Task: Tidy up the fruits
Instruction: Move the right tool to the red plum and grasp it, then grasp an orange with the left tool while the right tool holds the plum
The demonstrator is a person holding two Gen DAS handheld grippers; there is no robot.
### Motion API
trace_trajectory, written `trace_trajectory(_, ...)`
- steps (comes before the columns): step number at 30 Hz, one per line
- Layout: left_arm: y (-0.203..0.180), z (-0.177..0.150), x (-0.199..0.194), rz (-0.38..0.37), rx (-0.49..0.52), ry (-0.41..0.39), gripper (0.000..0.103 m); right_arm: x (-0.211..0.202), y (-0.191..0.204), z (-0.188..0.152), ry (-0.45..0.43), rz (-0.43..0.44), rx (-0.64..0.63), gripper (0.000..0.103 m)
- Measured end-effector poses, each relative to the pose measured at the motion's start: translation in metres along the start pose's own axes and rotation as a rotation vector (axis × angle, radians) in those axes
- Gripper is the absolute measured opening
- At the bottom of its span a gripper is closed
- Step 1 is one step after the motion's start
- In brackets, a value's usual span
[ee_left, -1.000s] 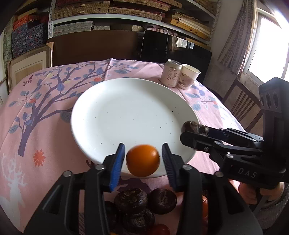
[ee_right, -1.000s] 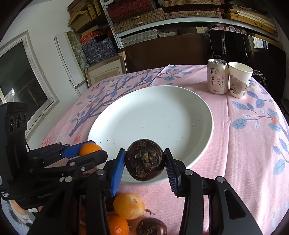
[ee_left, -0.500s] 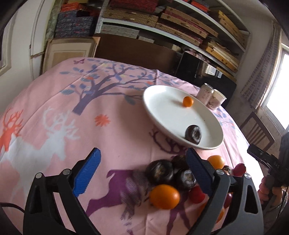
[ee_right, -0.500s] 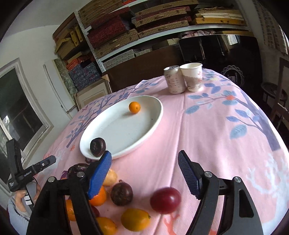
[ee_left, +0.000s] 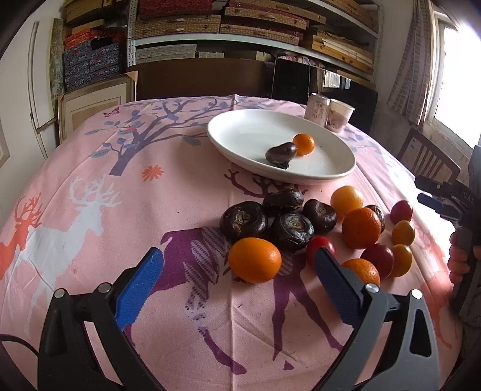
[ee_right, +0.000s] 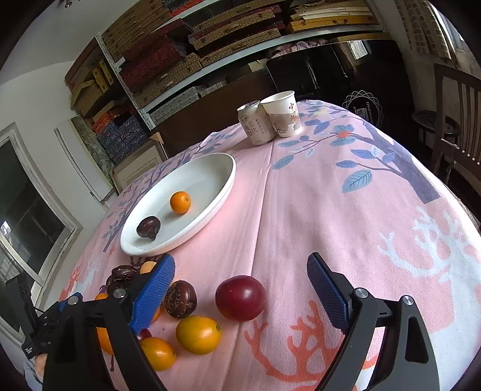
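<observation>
A white plate holds a small orange and a dark water chestnut. Near me on the pink cloth lies a heap of fruit: dark chestnuts, oranges, red plums and yellow kumquats. My left gripper is open and empty, with the large orange between its jaws' line. My right gripper is open and empty, with the red plum just ahead of it.
A drink can and a paper cup stand behind the plate. A wooden chair is at the table's right. Shelves with boxes fill the back wall.
Both grippers let go of their fruit onto the plate, opened wide and drew back to the fruit heap near the table's front. The chestnut now lies closer to the orange.
</observation>
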State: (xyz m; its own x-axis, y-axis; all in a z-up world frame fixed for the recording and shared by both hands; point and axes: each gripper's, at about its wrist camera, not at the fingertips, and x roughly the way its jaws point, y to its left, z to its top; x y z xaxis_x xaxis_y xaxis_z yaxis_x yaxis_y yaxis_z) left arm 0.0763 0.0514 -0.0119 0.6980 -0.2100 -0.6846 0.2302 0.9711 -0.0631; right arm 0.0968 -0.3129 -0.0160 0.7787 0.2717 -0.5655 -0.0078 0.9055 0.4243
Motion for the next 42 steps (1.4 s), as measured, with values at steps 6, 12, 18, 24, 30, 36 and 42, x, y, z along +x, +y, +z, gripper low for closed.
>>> trace_trajectory(6,-0.001,-0.001,0.026,0.056,0.004,0.129,0.098,0.003,0.003,-0.001,0.019,-0.009,-0.010,0.091)
trace_trajectory(12,0.028,-0.003,0.025,0.040,-0.135,0.132,0.099,0.003,0.001,-0.003,0.027,-0.021,-0.011,0.091)
trace_trajectory(18,0.014,-0.002,0.031,0.057,-0.067,0.162,0.098,0.007,0.005,-0.009,0.073,-0.073,-0.060,0.091)
trace_trajectory(24,0.010,0.000,0.037,0.074,-0.044,0.177,0.098,0.015,0.005,-0.011,0.120,-0.064,-0.067,0.080)
trace_trajectory(30,0.010,0.001,0.037,0.073,-0.045,0.177,0.098,0.024,0.005,-0.014,0.182,-0.016,-0.049,0.058)
trace_trajectory(36,0.009,0.001,0.038,0.082,-0.037,0.181,0.098,0.027,0.005,-0.015,0.187,-0.014,-0.043,0.054)
trace_trajectory(42,0.008,0.001,0.039,0.086,-0.034,0.181,0.098,0.028,0.015,-0.018,0.201,-0.048,-0.106,0.041)
